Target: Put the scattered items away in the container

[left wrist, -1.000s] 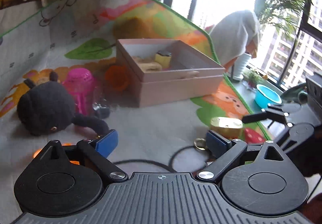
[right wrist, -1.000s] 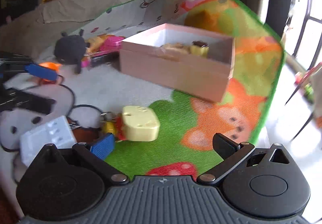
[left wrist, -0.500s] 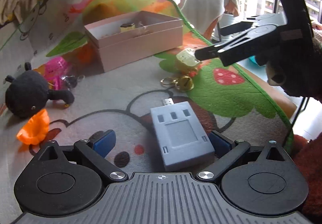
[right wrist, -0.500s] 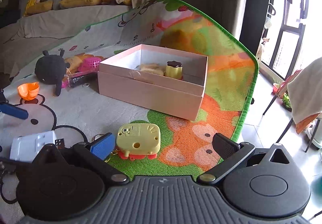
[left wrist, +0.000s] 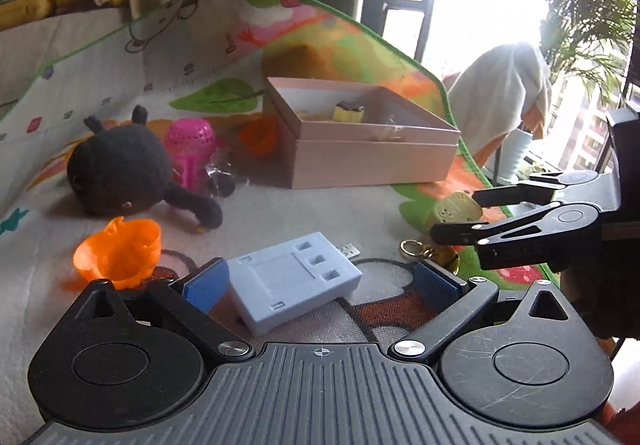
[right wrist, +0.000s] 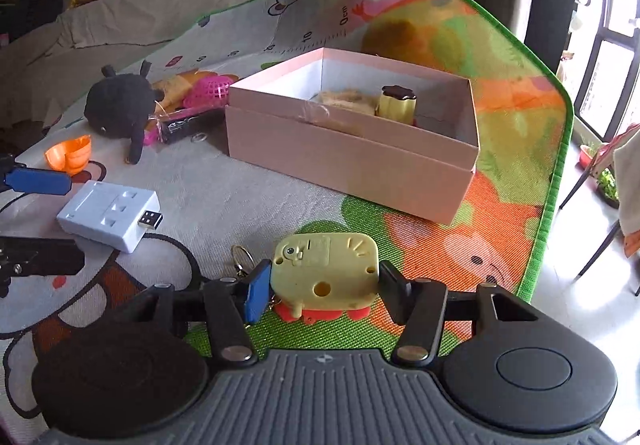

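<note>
Right gripper (right wrist: 320, 285): jaws closed in on the yellow toy (right wrist: 325, 269), blue pad against its left side, black finger against its right. The toy sits on the green part of the play mat (right wrist: 520, 117), with a red piece under it and a key ring (right wrist: 241, 255) at its left.

Left gripper (left wrist: 320, 281): jaws spread wide, holding nothing. The white USB adapter (left wrist: 294, 281) lies on the mat between the two blue pads, its body close to the left pad and clear of the right one, plug pointing far right.

Outward, left wrist view: orange cup (left wrist: 119, 253) on its side just left of the left finger; black plush toy (left wrist: 120, 169) farther left; pink basket toy (left wrist: 191, 149) behind it. The right gripper shows at the right edge, around the yellow toy.

Container: pink box (right wrist: 352, 149), open, in the far middle of the mat, well apart from both grippers. Inside it a yellow pudding-shaped toy (right wrist: 398, 104) and a tan item (right wrist: 346, 101) beside it.
</note>
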{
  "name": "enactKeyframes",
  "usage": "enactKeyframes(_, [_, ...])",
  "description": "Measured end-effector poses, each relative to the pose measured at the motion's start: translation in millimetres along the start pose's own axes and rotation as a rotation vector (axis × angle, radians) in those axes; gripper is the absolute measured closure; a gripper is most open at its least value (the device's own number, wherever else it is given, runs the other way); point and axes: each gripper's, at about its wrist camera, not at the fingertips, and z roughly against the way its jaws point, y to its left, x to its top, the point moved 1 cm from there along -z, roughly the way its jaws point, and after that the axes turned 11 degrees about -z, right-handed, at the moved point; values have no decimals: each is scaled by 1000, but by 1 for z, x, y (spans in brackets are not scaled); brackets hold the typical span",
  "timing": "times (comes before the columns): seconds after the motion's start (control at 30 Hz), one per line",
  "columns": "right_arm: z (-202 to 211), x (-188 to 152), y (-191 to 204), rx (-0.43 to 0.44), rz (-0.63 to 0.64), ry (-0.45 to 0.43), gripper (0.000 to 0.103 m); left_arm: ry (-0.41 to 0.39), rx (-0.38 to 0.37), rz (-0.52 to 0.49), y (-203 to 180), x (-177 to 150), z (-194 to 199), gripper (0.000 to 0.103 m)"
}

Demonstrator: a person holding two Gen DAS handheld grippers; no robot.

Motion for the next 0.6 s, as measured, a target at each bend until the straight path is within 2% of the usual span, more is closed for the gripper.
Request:
enactKeyframes(0.13, [47,28,-13,-29,-50,-170,47,4,-7,3,1,-3,1,1])
enactKeyframes(0.2, [54,30,-3,-76,1,-222,47,-2,-14,21,4,-4,-1,1])
enactKeyframes(0.27, [49,21,9,-60,52,-204,42,-6,-17,36,4,-3,-4,1])
enactKeyframes(0.3, [44,14,16,0,67,-156,27,-8,-20,40,3,-2,-5,1])
enactKeyframes(0.33, [43,7,20,64,73,-120,23,-11,-23,40,2,-2,-4,1])
enactKeyframes(0.4, [47,-6,29,160,103,-76,23,-12,-28,29,0,-2,-1,1])
enactKeyframes(0.47, [55,-12,31,194,118,-77,22,-7,-25,11,-1,-5,4,1])
enactKeyframes(0.6, [60,-13,19,158,79,-88,22,18,-9,15,7,-12,6,1])
